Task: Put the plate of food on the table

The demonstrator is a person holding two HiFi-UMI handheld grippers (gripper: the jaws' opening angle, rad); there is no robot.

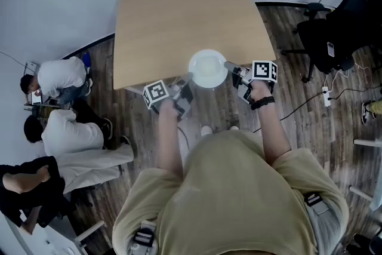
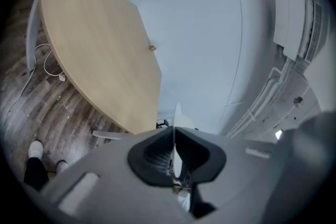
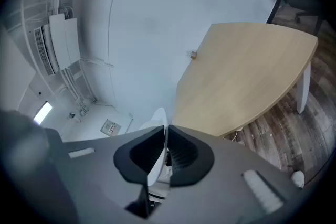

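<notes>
**White plate (image 1: pixel 208 68) held by both grippers over the counter's near edge**

The plate hangs between the two grippers, just past the near edge of the pale wooden counter (image 1: pixel 179 15). The left gripper (image 1: pixel 185 85) pinches the rim on the person's left and the right gripper (image 1: pixel 230 67) pinches the opposite side. In the left gripper view the jaws of the left gripper (image 2: pixel 174 132) are pressed onto the plate (image 2: pixel 177 113), which shows edge-on as a thin white blade. The right gripper view shows the same: the right gripper (image 3: pixel 165 129) is clamped on the rim of the plate (image 3: pixel 158 116).

In both gripper views the counter (image 2: pixel 100 44) lies well below and off to the side, so the plate looks to be carried in the air, not resting on the wood (what is on it is too pale to make out).

As I judge it, the carry has reached the counter. What is left is to bring the plate further over the top, lower it level until it sits on the wood, and spread both pairs of jaws to let go.
</notes>
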